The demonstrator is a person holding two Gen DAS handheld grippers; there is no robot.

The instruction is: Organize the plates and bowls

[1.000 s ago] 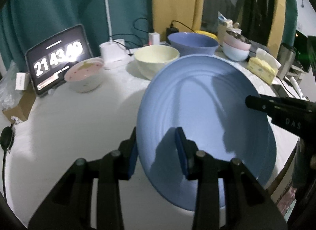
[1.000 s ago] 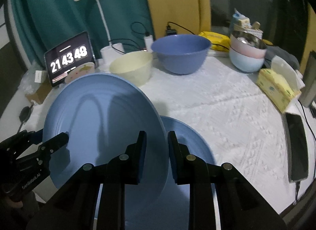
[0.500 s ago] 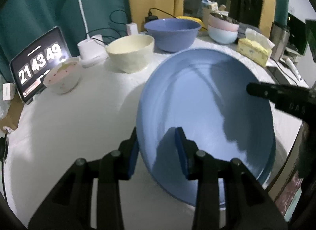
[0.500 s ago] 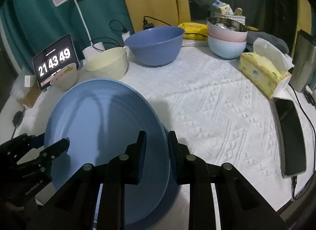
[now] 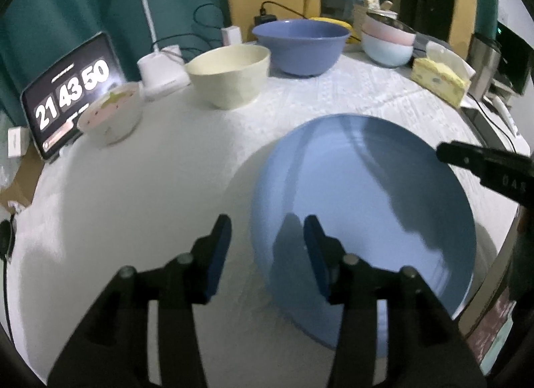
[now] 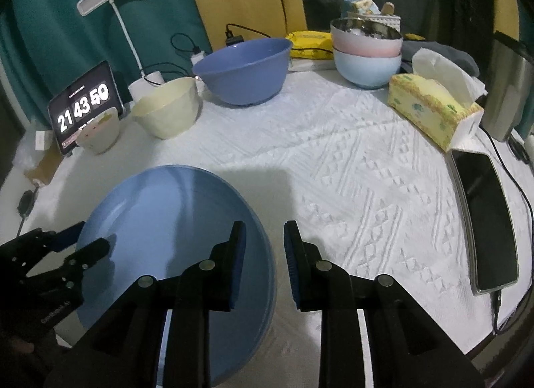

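Note:
A large blue plate lies flat near the table's front edge, on top of a second blue plate whose rim shows at its lower edge; it also shows in the right wrist view. My left gripper is open, its jaws astride the plate's left rim. My right gripper is open astride the right rim. A cream bowl, a big blue bowl, a small pink-patterned bowl and stacked pink and pale-blue bowls stand at the back.
A tablet clock and a lamp base stand at the back left. A yellow tissue box and a phone on a cable lie at the right. The white cloth covers the table.
The blue plate came down from its tilted, held position to lie flat on the lower plate. Both grippers opened and let go of its rim.

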